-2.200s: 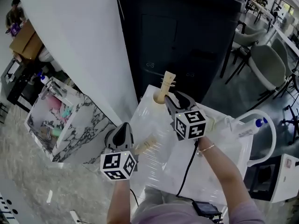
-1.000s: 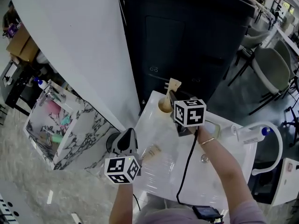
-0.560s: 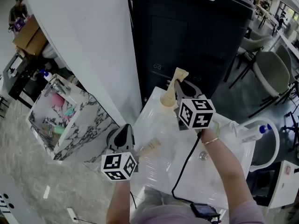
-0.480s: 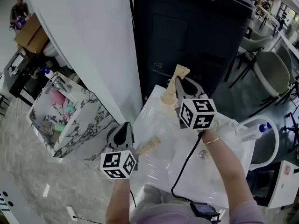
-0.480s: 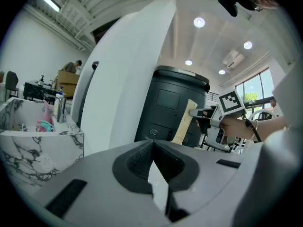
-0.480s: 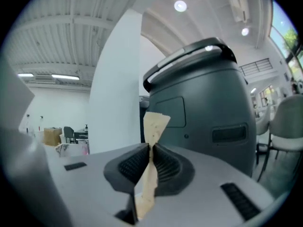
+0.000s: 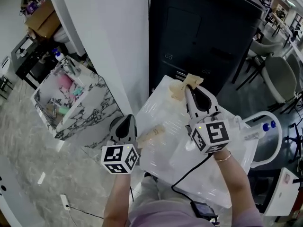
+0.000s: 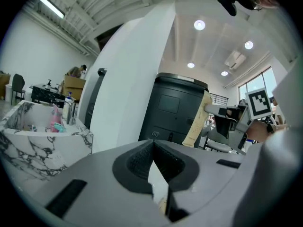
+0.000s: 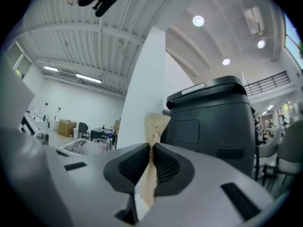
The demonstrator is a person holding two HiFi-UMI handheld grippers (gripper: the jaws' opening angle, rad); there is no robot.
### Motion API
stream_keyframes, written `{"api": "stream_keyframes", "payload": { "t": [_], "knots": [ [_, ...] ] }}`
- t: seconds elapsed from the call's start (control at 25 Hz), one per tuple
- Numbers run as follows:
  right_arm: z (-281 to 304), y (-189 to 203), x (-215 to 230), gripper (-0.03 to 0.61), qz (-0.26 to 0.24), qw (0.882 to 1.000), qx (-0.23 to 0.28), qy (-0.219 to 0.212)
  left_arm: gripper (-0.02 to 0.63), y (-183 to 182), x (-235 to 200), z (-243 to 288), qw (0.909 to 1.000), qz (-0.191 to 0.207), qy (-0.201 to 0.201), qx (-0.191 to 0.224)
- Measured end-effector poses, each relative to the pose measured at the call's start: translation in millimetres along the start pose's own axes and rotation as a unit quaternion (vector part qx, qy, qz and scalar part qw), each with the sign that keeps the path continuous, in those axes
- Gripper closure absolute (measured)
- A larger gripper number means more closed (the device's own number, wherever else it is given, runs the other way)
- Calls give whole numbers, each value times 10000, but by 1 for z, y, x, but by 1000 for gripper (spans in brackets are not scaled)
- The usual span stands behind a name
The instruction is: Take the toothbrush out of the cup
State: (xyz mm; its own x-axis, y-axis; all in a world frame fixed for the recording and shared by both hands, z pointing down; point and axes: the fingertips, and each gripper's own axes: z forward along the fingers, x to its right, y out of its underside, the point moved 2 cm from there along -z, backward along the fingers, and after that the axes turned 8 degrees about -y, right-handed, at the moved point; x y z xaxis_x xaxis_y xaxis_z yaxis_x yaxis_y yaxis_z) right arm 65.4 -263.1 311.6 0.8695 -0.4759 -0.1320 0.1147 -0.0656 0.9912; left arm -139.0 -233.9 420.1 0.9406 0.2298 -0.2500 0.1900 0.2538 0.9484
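Ceiling lights (image 8: 199, 25) lit the room evenly (soft shadows only); both gripper views bulged, fisheye, with dark corners.

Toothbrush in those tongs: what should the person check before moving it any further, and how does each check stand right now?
1. Right tongs clamped firmly on the toothbrush: ok.
2. Toothbrush fully clear of the cup: cannot tell, the tongs hide its lower end.
3. Cup standing upright: cannot tell.
4. Left tongs shut, empty and apart from the toothbrush: ok.
5. Bare table nearby to lay the toothbrush on: ok.
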Motion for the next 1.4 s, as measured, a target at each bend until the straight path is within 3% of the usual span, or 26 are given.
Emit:
{"api": "stream_keyframes", "payload": {
  "t": [0.24, 0.44, 0.52, 0.68, 1.0, 1.4],
  "knots": [
    [-27, 42, -50, 545, -746, 9940, -562, -562, 614, 7, -15, -23, 9996, -86, -271, 37],
    [-35, 88, -93, 545, -1365, 9775, -1094, -1183, 614, 15, -29, -41, 9985, -200, -513, 66],
    [-39, 105, -112, 545, -1762, 9642, -1280, -1516, 614, 18, -36, -48, 9977, -237, -625, 69],
    [-49, 142, -148, 545, -2510, 9256, -1663, -2292, 614, 24, -52, -63, 9954, -350, -892, 71],
    [-59, 188, -200, 548, -3073, 8646, -2053, -3406, 614, 34, -77, -91, 9901, -525, -1298, 105],
    [-59, 225, -231, 554, -3239, 8171, -2447, -4094, 614, 45, -95, -109, 9848, -678, -1596, 86]
  ]
}}
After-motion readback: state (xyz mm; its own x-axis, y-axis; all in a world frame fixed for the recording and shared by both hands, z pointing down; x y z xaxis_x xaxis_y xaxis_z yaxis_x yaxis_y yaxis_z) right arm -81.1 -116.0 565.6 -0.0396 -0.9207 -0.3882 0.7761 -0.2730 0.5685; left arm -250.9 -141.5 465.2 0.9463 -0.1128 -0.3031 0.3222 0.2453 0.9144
